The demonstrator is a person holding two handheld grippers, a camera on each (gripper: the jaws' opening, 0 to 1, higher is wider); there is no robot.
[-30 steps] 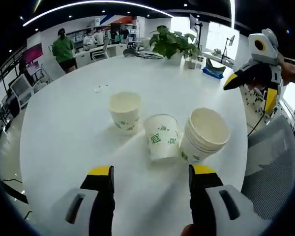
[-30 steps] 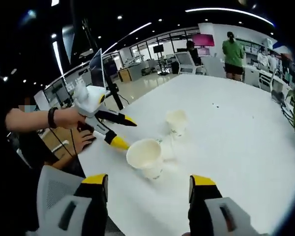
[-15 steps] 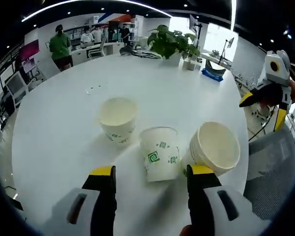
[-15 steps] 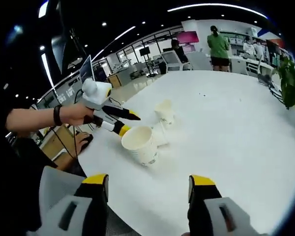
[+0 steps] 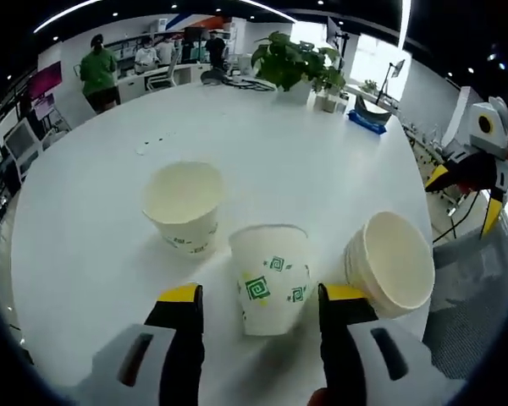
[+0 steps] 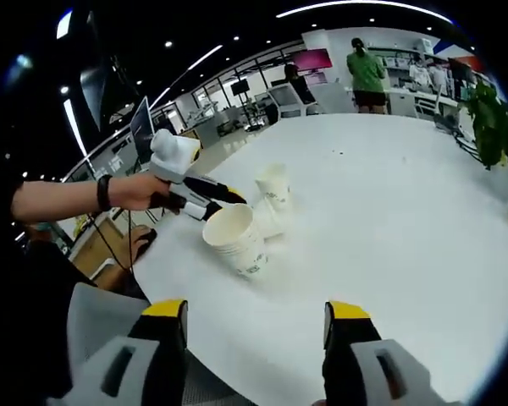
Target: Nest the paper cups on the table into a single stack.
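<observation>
On the round white table (image 5: 262,135), an empty upright cup (image 5: 184,205), an inverted cup (image 5: 271,277) between the spread left gripper (image 5: 252,303) jaws, and nested cups (image 5: 391,264) are seen; the right gripper (image 6: 252,315) is held unclenched, empty.

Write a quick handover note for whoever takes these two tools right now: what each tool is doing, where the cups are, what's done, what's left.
Left tool: open, empty, jaws on either side of the middle cup, not closed on it.
Right tool: open, empty, off to the side, short of the cups.
Cups on the white table: a single cup upright, the middle cup, and a nested stack tipped toward the camera.
Done: some cups are already nested in that stack.
Left: probably close on the middle cup, nest it, then the single cup.
</observation>
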